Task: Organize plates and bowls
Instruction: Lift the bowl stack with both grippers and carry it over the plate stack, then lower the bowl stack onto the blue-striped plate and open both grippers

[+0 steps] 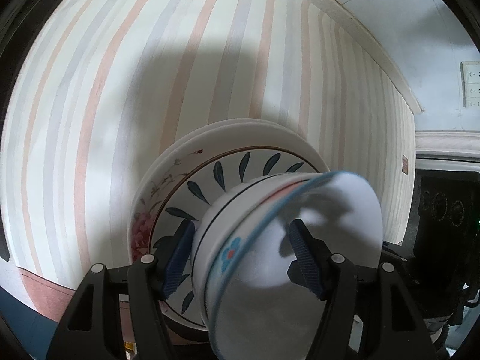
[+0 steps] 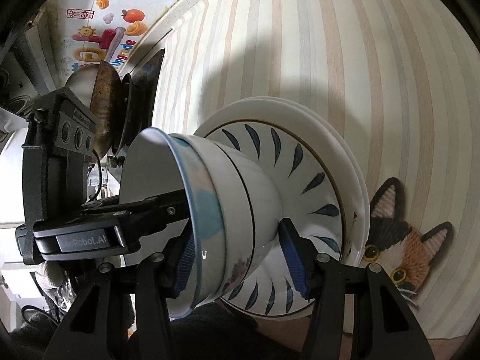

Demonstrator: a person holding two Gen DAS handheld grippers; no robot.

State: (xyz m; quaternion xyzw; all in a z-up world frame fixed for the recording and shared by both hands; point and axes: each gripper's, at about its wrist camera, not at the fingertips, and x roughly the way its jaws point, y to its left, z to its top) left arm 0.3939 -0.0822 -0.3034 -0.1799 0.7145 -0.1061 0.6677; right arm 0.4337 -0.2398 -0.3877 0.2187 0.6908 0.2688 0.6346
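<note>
A stack of plates lies on the striped tablecloth: white plates (image 1: 240, 132) (image 2: 270, 111) below, a blue-leaf plate (image 1: 210, 186) (image 2: 312, 180) on top. Two nested bowls stand on it: a white bowl with a dark line (image 1: 228, 210) (image 2: 258, 186) under a blue-rimmed bowl with a blue flower (image 1: 300, 255) (image 2: 198, 186). My left gripper (image 1: 243, 258) straddles the rims of the nested bowls, one finger (image 1: 306, 258) inside, one finger (image 1: 177, 258) outside. My right gripper (image 2: 240, 258) straddles the opposite side the same way. The left gripper also shows in the right wrist view (image 2: 156, 210).
A cat-shaped mat (image 2: 402, 240) lies on the cloth beside the plates. A worn pan (image 2: 105, 102) and a dark stove (image 2: 144, 90) (image 1: 444, 216) stand past the cloth's edge. A wall socket (image 1: 471, 84) is on the far wall.
</note>
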